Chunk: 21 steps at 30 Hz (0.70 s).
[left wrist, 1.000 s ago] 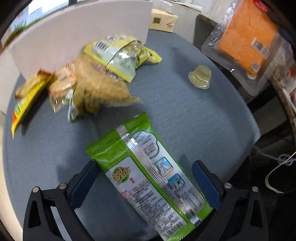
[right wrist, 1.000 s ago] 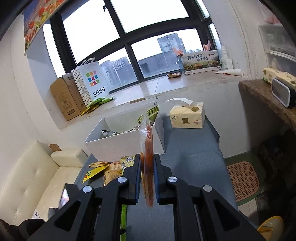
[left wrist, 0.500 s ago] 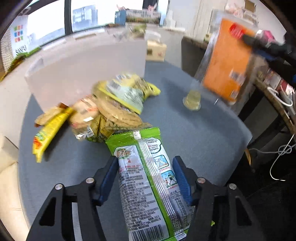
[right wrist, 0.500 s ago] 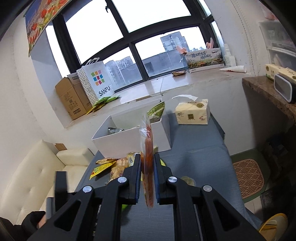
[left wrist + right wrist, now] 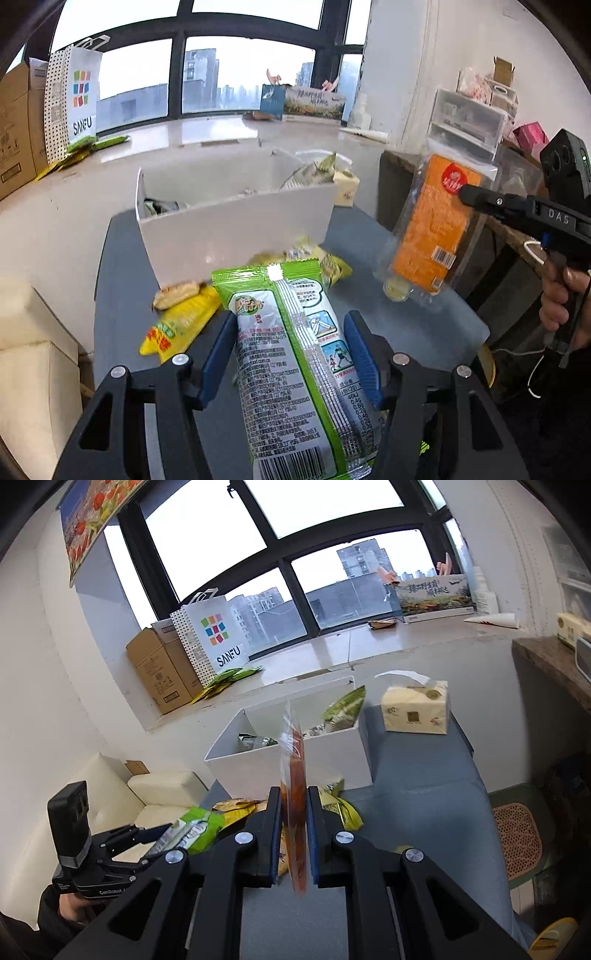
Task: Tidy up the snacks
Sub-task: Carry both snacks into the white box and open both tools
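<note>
Left gripper [image 5: 290,354] had just clamped onto the green snack pack [image 5: 291,369] and lifted it off the table (finally). Right gripper [image 5: 293,834] pinched the orange packet [image 5: 295,775]. White box [image 5: 236,229] sat at 12 o'clock, probably next stop.

green snack bag [image 5: 295,369]: long, lower middle, lifted | orange snack pack [image 5: 436,229]: clear wrap, hanging, right side | white box [image 5: 236,229]: open, middle, some snacks inside | yellow bags [image 5: 177,325]: lying below the box
</note>
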### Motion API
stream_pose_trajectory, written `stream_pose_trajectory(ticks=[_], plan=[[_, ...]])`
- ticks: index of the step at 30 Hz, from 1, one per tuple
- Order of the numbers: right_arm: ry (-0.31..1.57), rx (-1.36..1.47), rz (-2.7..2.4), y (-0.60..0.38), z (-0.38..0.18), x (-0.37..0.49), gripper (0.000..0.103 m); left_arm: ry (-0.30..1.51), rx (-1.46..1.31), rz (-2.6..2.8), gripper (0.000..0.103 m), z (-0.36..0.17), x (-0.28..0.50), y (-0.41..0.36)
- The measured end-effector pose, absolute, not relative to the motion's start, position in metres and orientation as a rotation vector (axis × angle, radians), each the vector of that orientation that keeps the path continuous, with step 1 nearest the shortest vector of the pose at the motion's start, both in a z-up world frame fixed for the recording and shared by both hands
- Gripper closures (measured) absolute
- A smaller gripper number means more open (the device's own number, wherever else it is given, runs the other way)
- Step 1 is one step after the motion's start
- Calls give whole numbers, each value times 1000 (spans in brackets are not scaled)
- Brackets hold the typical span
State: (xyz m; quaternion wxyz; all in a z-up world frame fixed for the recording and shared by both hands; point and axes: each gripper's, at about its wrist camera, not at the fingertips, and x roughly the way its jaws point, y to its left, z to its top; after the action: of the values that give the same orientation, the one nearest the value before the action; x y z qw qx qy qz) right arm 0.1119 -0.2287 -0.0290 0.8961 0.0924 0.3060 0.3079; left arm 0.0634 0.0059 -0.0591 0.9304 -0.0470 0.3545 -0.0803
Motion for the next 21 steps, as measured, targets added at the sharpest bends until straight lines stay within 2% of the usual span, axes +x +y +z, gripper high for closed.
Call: stream_pose_trajectory(ticks=[7, 14, 18, 21], plan=[[605, 191, 710, -204, -4, 142, 91, 612, -73, -144, 38, -17, 91, 27], [618, 232, 755, -173, 28, 218, 91, 539, -76, -107, 38, 19, 169, 65], [679, 263, 753, -152, 31, 276, 91, 544, 7, -9, 38, 24, 224, 73], [740, 249, 692, -135, 23, 313, 91, 586, -44, -19, 38, 11, 270, 87]])
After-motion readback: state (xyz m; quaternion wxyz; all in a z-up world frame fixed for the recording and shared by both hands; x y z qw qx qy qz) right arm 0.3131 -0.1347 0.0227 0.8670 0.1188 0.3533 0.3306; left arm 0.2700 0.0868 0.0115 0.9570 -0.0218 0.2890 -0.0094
